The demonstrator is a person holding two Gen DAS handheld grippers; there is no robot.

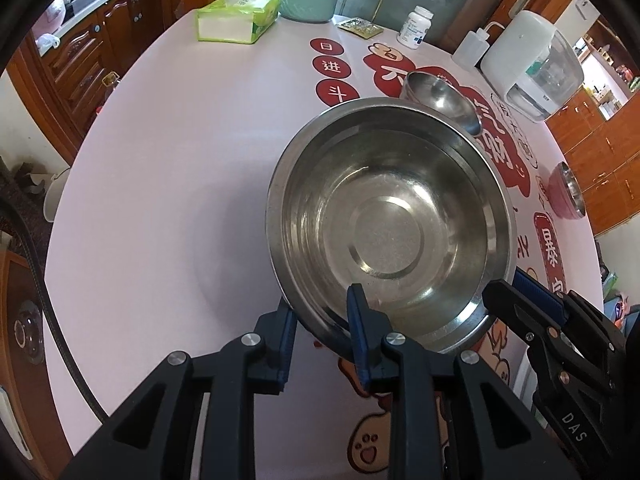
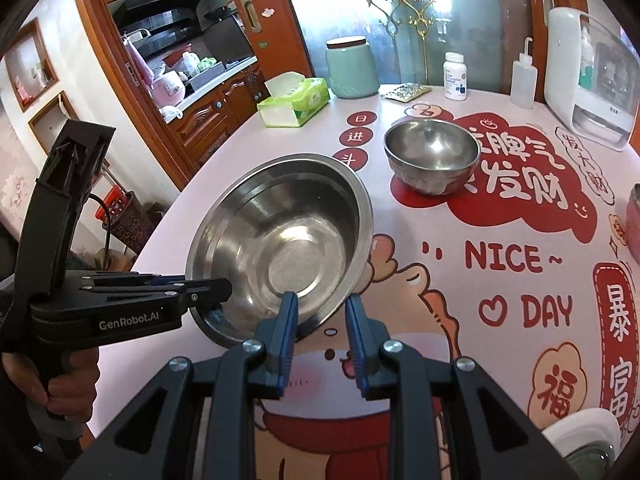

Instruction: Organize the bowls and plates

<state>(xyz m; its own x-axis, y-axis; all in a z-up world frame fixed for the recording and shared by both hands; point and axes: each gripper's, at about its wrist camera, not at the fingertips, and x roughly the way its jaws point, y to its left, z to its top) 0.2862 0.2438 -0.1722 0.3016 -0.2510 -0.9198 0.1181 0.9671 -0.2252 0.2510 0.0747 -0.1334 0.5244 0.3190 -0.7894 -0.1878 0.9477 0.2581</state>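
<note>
A large steel bowl (image 1: 384, 224) hangs tilted above the pink table (image 1: 160, 200), held by its rim from two sides. My left gripper (image 1: 322, 304) is shut on the near rim, one finger inside the bowl and one outside. My right gripper (image 1: 504, 292) clamps the rim further right. In the right wrist view the same large bowl (image 2: 280, 248) has its rim between the fingers of my right gripper (image 2: 321, 302), and my left gripper (image 2: 224, 286) bites the rim from the left. A smaller steel bowl (image 2: 432, 156) stands upright behind it on the red print.
A pink bowl (image 1: 568, 196) sits near the table's right edge. Along the back stand a green tissue box (image 2: 294, 102), a teal canister (image 2: 352, 68), a pill bottle (image 2: 455, 76), a squeeze bottle (image 2: 523, 80) and a white appliance (image 2: 588, 80). A hand (image 2: 60, 380) grips the left tool's handle.
</note>
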